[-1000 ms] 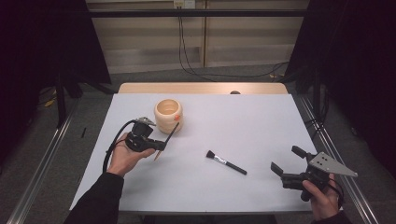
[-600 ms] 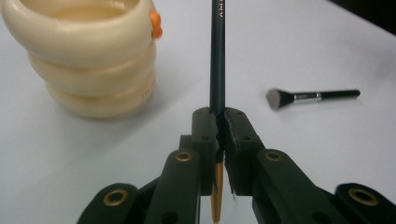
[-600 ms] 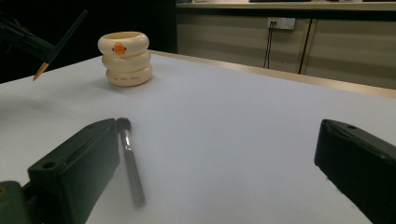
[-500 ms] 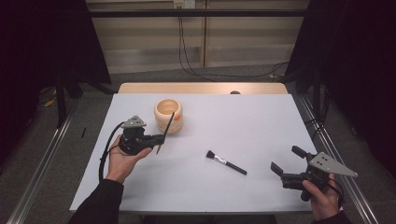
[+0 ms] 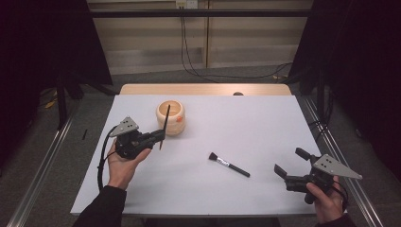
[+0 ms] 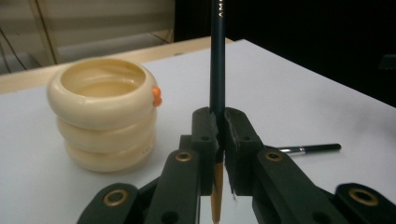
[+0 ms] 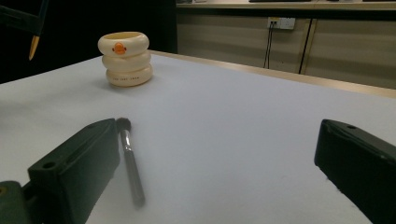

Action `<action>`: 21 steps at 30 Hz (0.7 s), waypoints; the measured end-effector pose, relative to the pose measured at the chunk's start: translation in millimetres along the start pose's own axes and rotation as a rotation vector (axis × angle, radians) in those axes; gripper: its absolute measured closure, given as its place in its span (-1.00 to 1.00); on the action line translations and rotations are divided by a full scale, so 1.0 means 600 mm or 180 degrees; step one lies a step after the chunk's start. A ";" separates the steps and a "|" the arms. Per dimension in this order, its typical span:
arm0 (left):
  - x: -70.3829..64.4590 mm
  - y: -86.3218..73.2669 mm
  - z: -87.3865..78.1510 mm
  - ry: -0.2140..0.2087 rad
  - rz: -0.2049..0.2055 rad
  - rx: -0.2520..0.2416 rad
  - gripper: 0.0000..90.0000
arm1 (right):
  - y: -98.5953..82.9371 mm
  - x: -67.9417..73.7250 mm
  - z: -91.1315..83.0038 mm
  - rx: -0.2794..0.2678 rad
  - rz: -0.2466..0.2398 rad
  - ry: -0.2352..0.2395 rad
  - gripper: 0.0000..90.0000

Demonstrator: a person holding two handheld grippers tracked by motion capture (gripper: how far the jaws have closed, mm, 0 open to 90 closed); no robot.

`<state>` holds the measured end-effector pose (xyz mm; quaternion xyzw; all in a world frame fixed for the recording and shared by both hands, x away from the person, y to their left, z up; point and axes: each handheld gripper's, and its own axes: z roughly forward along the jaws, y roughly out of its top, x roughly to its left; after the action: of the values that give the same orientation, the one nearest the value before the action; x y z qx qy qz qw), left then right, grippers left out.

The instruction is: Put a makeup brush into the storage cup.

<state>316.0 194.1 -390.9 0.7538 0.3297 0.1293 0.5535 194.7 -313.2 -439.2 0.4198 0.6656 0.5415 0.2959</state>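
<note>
**Pencil held upright beside the cream holder**

A dark pencil (image 6: 217,56) is clamped between the closed jaws of the left gripper (image 5: 158,137), upright (wooden tip pointing down), just beside the ringed cream holder (image 5: 170,117) and above the table. The right gripper (image 5: 289,166) is held well apart from the holder, jaws spread wide and empty. A makeup brush (image 5: 229,164) is seen lying between it and the holder.

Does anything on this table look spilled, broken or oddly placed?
Nothing stands out. The cream ringed holder stands upright on the white table, the left gripper is clamped on a dark pencil, and the black makeup brush lies flat near the open right gripper.
</note>
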 end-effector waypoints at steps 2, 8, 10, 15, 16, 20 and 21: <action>-0.004 -0.001 -0.005 0.0012 0.0013 -0.0061 0.86 | 0.000 0.000 0.000 0.0000 -0.0005 0.0002 -1.00; -0.010 0.000 -0.016 0.0019 0.0073 -0.0162 0.86 | 0.000 0.000 0.000 0.0001 -0.0009 0.0005 -1.00; -0.012 -0.001 -0.015 -0.0010 0.0052 -0.0188 0.86 | 0.000 0.000 0.000 0.0004 -0.0007 -0.0001 -1.00; -0.019 -0.002 -0.013 -0.0013 0.0033 -0.0202 0.86 | 0.000 0.000 -0.001 -0.0012 -0.0009 -0.0001 -1.00; -0.022 -0.002 -0.011 -0.0064 0.0013 -0.0215 0.86 | 0.000 0.000 -0.001 -0.0016 -0.0008 -0.0001 -1.00; -0.030 0.001 -0.010 -0.0112 0.0035 -0.0225 0.86 | 0.000 0.001 -0.001 -0.0025 -0.0001 0.0001 -1.00; -0.034 0.002 -0.008 -0.0162 0.0002 -0.0256 0.86 | 0.000 0.001 -0.001 -0.0027 0.0001 0.0002 -1.00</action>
<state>298.4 184.7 -384.5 0.7342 0.3098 0.1234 0.5914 194.2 -313.1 -438.8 0.4184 0.6633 0.5446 0.2974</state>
